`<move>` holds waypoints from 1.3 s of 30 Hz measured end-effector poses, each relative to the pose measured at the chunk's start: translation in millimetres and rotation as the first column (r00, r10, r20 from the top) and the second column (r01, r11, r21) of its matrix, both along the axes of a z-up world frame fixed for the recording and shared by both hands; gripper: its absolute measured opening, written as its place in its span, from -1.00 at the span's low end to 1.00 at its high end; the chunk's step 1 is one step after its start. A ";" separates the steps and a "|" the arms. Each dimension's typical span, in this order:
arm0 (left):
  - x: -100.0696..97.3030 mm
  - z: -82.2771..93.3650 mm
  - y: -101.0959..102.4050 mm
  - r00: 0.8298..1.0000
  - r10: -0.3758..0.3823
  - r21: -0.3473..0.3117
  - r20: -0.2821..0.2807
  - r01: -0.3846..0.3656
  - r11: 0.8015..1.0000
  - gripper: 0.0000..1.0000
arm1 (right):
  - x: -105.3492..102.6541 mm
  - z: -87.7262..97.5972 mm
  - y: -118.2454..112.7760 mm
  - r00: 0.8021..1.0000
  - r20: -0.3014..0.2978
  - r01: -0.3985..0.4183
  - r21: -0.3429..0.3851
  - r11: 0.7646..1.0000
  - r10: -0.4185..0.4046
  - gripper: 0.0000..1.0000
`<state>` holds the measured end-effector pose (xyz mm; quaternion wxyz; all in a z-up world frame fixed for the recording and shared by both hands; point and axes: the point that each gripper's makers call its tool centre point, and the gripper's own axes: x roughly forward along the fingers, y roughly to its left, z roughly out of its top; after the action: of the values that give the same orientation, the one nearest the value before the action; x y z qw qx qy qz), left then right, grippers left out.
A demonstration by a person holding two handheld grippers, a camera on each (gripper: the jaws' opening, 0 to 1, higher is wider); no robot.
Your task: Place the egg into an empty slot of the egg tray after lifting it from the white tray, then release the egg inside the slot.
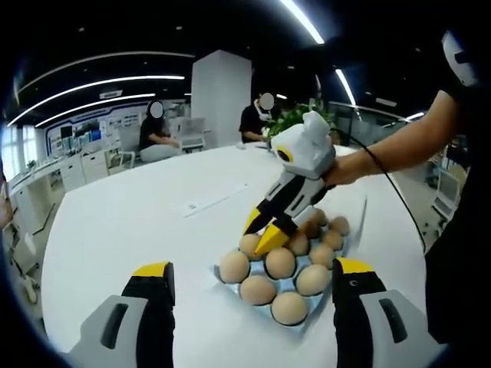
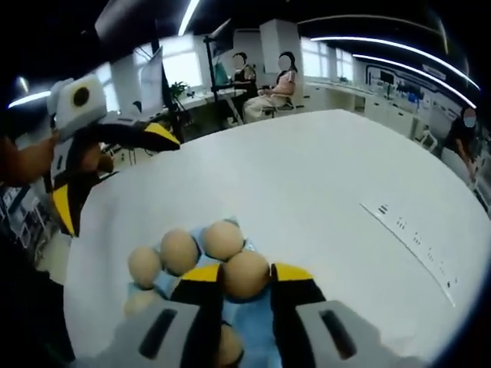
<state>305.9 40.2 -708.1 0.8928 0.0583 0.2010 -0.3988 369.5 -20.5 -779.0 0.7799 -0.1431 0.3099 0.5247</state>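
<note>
A light blue egg tray lies on the white table, with several brown eggs in its slots. My left gripper hovers open in front of it, jaws wide apart on either side of the tray. My right gripper, held by a hand, reaches down from the right with its yellow tips among the tray's eggs. In the right gripper view, my right gripper is shut on a brown egg just above the tray. The left gripper shows open at the left.
The round white table has bare room around the tray, and a paper strip lies on it. Other eggs crowd the held one. Seated people and a potted plant are beyond the far edge.
</note>
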 end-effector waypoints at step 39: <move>-1.8 1.1 -17.7 1.000 0.000 0.000 -0.005 0.000 1.000 0.72 | -1.2 28.3 -156.2 0.929 0.030 0.362 0.145 0.921 -0.369 -0.45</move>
<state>304.1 22.5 -707.1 0.8922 0.0573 0.2033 -0.3992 368.4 -176.7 -750.8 0.8805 -0.0440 0.2721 0.3856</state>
